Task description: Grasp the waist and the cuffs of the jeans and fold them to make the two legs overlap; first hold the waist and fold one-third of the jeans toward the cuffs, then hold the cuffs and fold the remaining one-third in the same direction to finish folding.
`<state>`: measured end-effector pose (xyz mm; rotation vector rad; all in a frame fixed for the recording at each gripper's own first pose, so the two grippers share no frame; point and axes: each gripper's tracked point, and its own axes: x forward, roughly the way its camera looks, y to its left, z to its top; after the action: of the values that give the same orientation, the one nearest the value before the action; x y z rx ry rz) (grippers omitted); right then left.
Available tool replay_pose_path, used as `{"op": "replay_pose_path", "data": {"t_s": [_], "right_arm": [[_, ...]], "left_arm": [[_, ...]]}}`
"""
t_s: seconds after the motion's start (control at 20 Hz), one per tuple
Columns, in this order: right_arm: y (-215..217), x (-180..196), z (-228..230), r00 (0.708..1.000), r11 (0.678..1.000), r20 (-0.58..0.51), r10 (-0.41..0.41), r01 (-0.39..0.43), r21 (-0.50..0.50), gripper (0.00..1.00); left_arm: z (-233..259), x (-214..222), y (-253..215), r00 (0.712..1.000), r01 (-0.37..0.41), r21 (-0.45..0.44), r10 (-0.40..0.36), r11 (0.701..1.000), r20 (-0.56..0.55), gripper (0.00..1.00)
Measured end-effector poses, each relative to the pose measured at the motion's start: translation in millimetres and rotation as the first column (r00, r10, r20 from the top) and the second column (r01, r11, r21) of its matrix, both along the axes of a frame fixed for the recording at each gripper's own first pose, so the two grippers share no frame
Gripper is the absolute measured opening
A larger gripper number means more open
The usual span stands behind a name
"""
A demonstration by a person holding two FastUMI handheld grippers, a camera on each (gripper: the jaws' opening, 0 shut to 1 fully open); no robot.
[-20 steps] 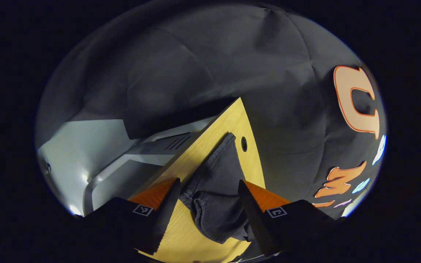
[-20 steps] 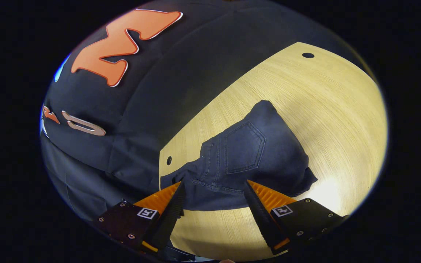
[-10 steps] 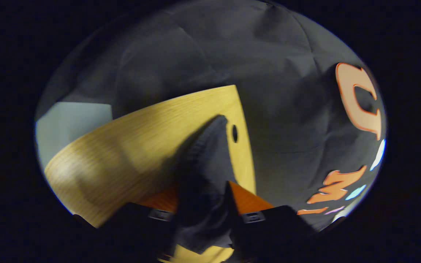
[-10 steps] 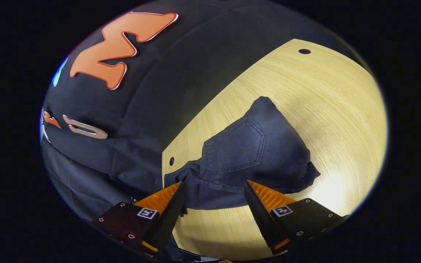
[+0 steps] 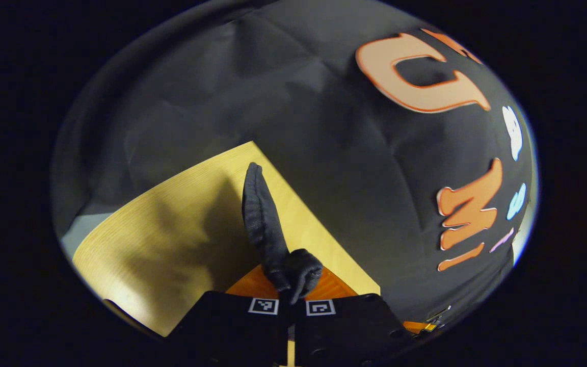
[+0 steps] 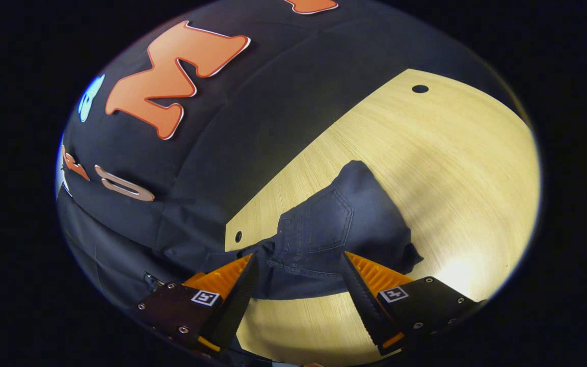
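Note:
Dark denim jeans (image 6: 344, 229) lie bunched on the light wooden table (image 6: 451, 153), back pocket up, waistband toward me. My right gripper (image 6: 298, 278) stands open, its fingers on either side of the waistband edge, not pressing on it. In the left gripper view, my left gripper (image 5: 291, 295) is shut on a bunched fold of the jeans (image 5: 263, 224), and a narrow strip of cloth runs away from the fingers over the table (image 5: 171, 229).
The table's far corner (image 5: 250, 145) meets the black booth wall (image 5: 324, 127). Small round holes sit in the tabletop, one at the near edge (image 6: 238, 236) and one far off (image 6: 420, 88). Bare wood spreads to the right of the jeans.
My left gripper went from open around the cloth to shut on it, and its view swung round. The right gripper edged closer to the waistband and stayed open.

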<state>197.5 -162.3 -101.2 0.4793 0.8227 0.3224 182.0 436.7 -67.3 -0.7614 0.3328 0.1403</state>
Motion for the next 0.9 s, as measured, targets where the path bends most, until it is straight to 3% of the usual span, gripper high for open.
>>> {"op": "replay_pose_path", "data": {"t_s": [0.15, 0.3, 0.45, 0.65, 0.75, 0.9], "right_arm": [[-21.2, -3.0, 16.9, 1.000, 1.000, 0.029, 0.008, -0.009, 0.024, 0.98], [-53.2, -4.2, 37.1, 0.998, 0.998, 0.059, 0.002, -0.006, 0.055, 0.98], [-93.8, -5.3, 54.2, 0.997, 0.997, 0.078, -0.018, 0.012, 0.076, 0.98], [-146.5, -14.3, 59.8, 0.996, 0.998, 0.086, -0.025, 0.021, 0.054, 0.98], [-168.5, -18.5, 61.9, 0.996, 0.998, 0.081, -0.034, 0.030, 0.047, 0.98], [-202.2, -24.0, 61.9, 0.995, 0.997, 0.070, -0.066, 0.062, 0.056, 0.98]], "left_arm": [[50.8, 10.9, -65.7, 0.997, 0.045, 0.022, -0.046, 0.999, 0.055, 0.05], [69.1, 24.4, -141.8, 0.994, 0.091, 0.063, -0.094, 0.994, 0.056, 0.05], [66.2, 37.9, -222.1, 0.988, 0.145, 0.146, -0.150, 0.979, 0.022, 0.02], [27.6, 72.0, -349.2, 0.973, 0.229, 0.147, -0.224, 0.962, -0.049, 0.05], [-11.2, 92.4, -401.3, 0.960, 0.273, 0.220, -0.249, 0.937, -0.132, 0.06], [-56.6, 105.0, -456.9, 0.935, 0.326, 0.380, -0.236, 0.866, -0.264, 0.06]]}}
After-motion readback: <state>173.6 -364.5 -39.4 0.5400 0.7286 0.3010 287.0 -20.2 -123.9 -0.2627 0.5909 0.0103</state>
